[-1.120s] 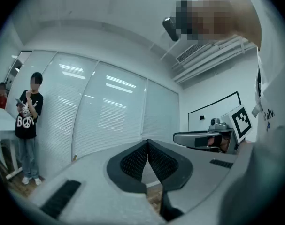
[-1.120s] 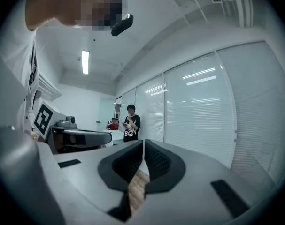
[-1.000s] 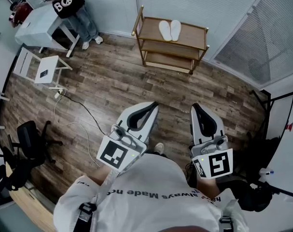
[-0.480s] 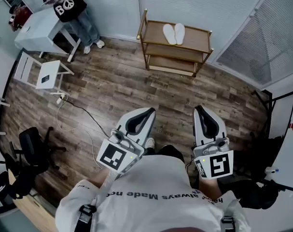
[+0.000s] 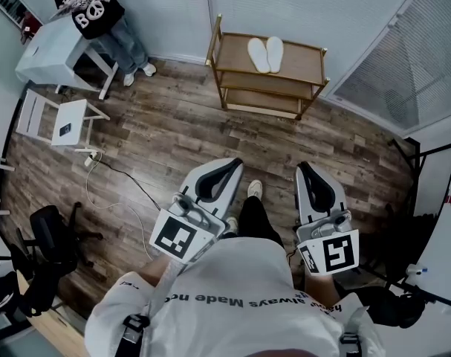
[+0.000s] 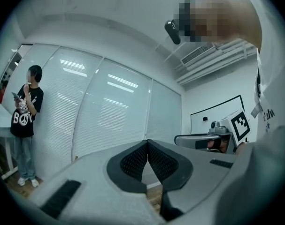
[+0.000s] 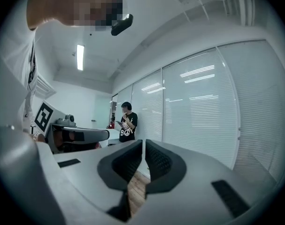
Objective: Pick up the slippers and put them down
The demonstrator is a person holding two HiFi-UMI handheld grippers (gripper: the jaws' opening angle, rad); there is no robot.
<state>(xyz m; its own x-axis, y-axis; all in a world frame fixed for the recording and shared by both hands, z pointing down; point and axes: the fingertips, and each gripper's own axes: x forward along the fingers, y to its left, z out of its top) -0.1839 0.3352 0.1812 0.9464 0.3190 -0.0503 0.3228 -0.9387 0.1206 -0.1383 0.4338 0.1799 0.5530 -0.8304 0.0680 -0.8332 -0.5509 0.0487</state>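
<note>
1. At the far left a bystander (image 5: 91,10) stands beside a white table (image 5: 43,50), well apart from the work and likely just waiting. Below them are one white folding chair (image 5: 62,117), one loose cable (image 5: 125,181) across the floor and one black office chair (image 5: 50,233).
2. The left gripper (image 5: 232,162) is held level in front of the person's body, with its fingers pressed together at the tips and nothing between them. It is empty, so I judge it is only being carried toward the goal.
3. The slippers (image 5: 264,53), two white ones forming one pair, lie side by side on the top shelf of a wooden rack (image 5: 310,58), left of that shelf's middle and running from near its back edge toward its front edge. They seem to touch along their inner sides, though they are too small here to be sure. The rack shows three shelves and stands against the blinds (image 5: 299,6), so reaching it means crossing the bare floor.
4. The right gripper (image 5: 303,168) is carried level, parallel to the left one, with its fingers closed on nothing. That makes two grippers, both empty and well apart from the slippers; picking up has not begun
</note>
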